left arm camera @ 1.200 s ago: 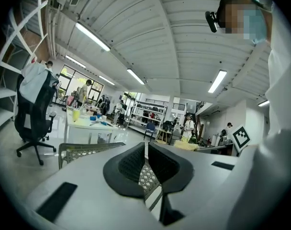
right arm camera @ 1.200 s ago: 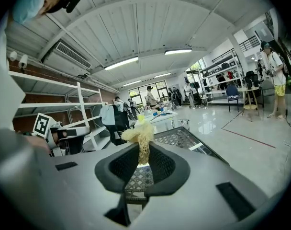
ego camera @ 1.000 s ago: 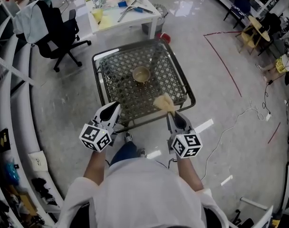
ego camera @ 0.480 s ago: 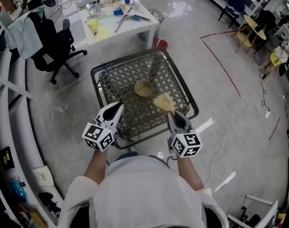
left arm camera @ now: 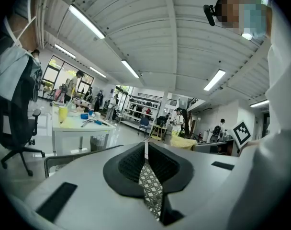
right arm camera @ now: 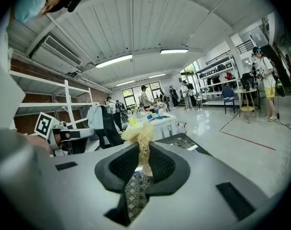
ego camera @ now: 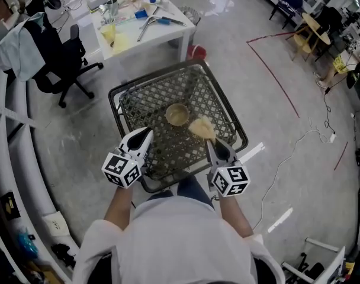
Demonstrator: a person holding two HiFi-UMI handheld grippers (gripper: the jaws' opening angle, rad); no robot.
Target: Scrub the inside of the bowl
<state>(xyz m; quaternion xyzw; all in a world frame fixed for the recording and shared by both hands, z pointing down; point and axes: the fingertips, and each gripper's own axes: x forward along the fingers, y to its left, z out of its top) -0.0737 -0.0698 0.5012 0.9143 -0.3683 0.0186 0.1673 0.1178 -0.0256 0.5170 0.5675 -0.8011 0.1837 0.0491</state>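
A small tan bowl (ego camera: 177, 115) sits upright on the dark lattice-top table (ego camera: 140, 104), near its middle. My right gripper (ego camera: 210, 139) is shut on a pale yellow mesh scrubber (ego camera: 202, 128), held above the table's near right part, a little to the right of the bowl. In the right gripper view the scrubber (right arm camera: 141, 139) sticks up from between the jaws. My left gripper (ego camera: 145, 133) hovers over the table's near left edge; its jaws (left arm camera: 145, 153) meet with nothing between them. The bowl does not show in either gripper view.
A white table (ego camera: 145, 25) with cups and tools stands beyond the lattice table, a red bin (ego camera: 196, 52) beside it. A black office chair (ego camera: 57, 65) stands at the left. Red tape lines (ego camera: 273, 70) and a white cable (ego camera: 298, 148) mark the floor at the right.
The view has shifted closer over the lattice table; both grippers now reach slightly further over its near edge. The scrubber stays in the right gripper.
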